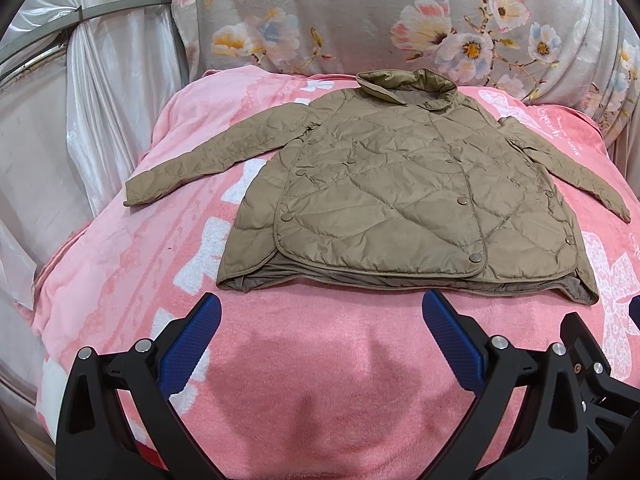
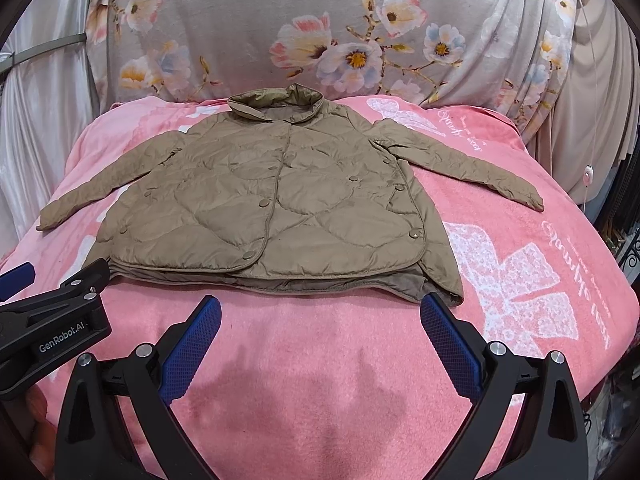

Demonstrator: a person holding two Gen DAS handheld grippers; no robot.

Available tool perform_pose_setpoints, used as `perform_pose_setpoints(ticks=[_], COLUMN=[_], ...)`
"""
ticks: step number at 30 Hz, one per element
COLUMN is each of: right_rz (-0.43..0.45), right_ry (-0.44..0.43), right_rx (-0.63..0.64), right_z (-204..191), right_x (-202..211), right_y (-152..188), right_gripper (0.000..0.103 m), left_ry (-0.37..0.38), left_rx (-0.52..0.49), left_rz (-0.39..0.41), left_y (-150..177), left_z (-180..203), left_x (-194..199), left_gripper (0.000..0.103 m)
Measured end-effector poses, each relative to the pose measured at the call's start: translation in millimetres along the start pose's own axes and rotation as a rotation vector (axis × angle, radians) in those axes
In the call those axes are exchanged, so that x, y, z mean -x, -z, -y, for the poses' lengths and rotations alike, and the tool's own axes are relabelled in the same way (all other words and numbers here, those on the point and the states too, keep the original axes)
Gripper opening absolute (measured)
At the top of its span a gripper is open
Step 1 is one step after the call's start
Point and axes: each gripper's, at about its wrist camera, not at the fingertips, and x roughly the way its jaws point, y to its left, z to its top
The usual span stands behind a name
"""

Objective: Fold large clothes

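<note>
**Jacket flat on bed, both claws spread**

Left wrist: tan quilted jacket (image 1: 384,184) lies face up, snapped shut, on the pink blanket (image 1: 312,380), collar toward the floral cushion (image 1: 360,12), both sleeves angled out. Left claw (image 1: 321,312) spread, empty, just short of the hem.

Right wrist: same jacket (image 2: 256,196); grey lining shows at the hem. Right claw (image 2: 321,312) spread, empty.

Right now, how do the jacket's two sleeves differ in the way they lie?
In the left wrist view, the left sleeve lies fully exposed from shoulder to cuff, angling out over the pink blanket; the right sleeve starts partly tucked behind the jacket body. The left cuff points toward the curtain, the right cuff away from it. Both are flat, quilted and tan.
</note>
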Motion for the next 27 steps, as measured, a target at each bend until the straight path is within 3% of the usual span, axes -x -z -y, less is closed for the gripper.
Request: perform_pose_setpoints(ticks=[27], right_rz=[-0.008], right_ry=[0.000], right_rx=[0.002], right_z=[-0.7], right_x=[-0.9], right_y=[0.2], right_gripper=[0.098], left_ry=[-0.002], left_rx=[-0.001], left_rz=[0.001], left_y=[1.2], left_z=[0.9], left_x=[0.0], left_gripper=[0.098])
